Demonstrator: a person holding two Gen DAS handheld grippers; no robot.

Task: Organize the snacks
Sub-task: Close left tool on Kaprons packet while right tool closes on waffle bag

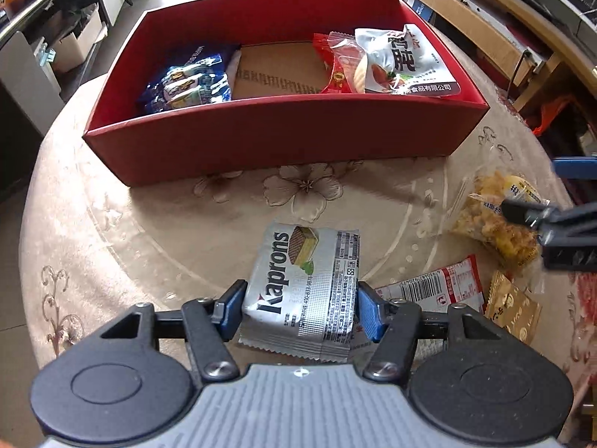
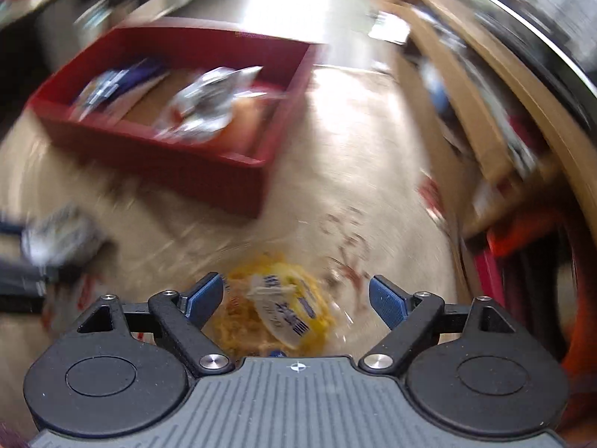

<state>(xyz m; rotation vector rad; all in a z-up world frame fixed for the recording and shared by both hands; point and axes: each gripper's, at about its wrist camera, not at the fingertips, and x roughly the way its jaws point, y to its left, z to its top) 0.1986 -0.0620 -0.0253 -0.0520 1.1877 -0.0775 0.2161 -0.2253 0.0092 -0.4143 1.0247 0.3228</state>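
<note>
My left gripper [image 1: 298, 311] clenched across silver Kaprons wafer packet [image 1: 302, 291], on the tablecloth before the red box [image 1: 283, 138]. Light, slick, crushable; hold edges gently. Right gripper [image 2: 296, 300] released over the yellow snack bag [image 2: 276, 310].

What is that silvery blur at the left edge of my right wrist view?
Observer: A silver Kaprons wafer packet, pinched between the fingers of the left gripper.
Operator: And inside the red box? It is smeared here.
Observer: A blue packet at the left, a red packet and a white packet at the right, bare cardboard between.
Operator: Anything else lying loose?
Observer: A red-and-white wrapper and a gold sachet, right of the wafer packet.
</note>
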